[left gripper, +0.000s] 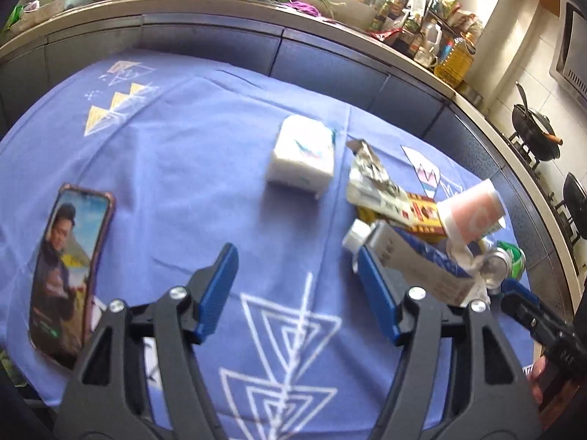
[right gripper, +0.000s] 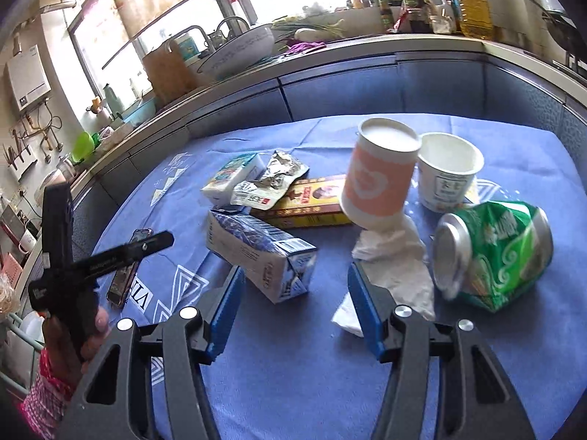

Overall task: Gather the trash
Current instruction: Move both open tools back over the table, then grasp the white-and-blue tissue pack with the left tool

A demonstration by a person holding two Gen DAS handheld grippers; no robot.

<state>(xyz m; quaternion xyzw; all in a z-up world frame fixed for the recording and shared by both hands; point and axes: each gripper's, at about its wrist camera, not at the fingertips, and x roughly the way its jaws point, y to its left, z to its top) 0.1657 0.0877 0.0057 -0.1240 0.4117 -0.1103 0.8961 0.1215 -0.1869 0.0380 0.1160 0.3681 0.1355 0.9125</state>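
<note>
Trash lies on a blue tablecloth (right gripper: 293,359). In the right wrist view I see a blue-white milk carton (right gripper: 260,253) on its side, a crushed green can (right gripper: 495,253), a tilted orange-white paper cup (right gripper: 378,172), a white cup (right gripper: 449,170), crumpled tissue (right gripper: 396,256), a yellow-red box (right gripper: 312,203) and a foil wrapper (right gripper: 271,179). My right gripper (right gripper: 295,286) is open and empty, just before the carton and tissue. My left gripper (left gripper: 297,267) is open and empty over bare cloth; the carton (left gripper: 422,260) lies beside its right finger, with the can (left gripper: 502,262) and cup (left gripper: 469,212) beyond.
A phone (left gripper: 66,271) lies at the table's left side. A white tissue pack (left gripper: 302,156) sits mid-table. A kitchen counter (right gripper: 330,58) with bottles and a bowl curves behind the table. A stove with a pan (left gripper: 535,132) stands to the right.
</note>
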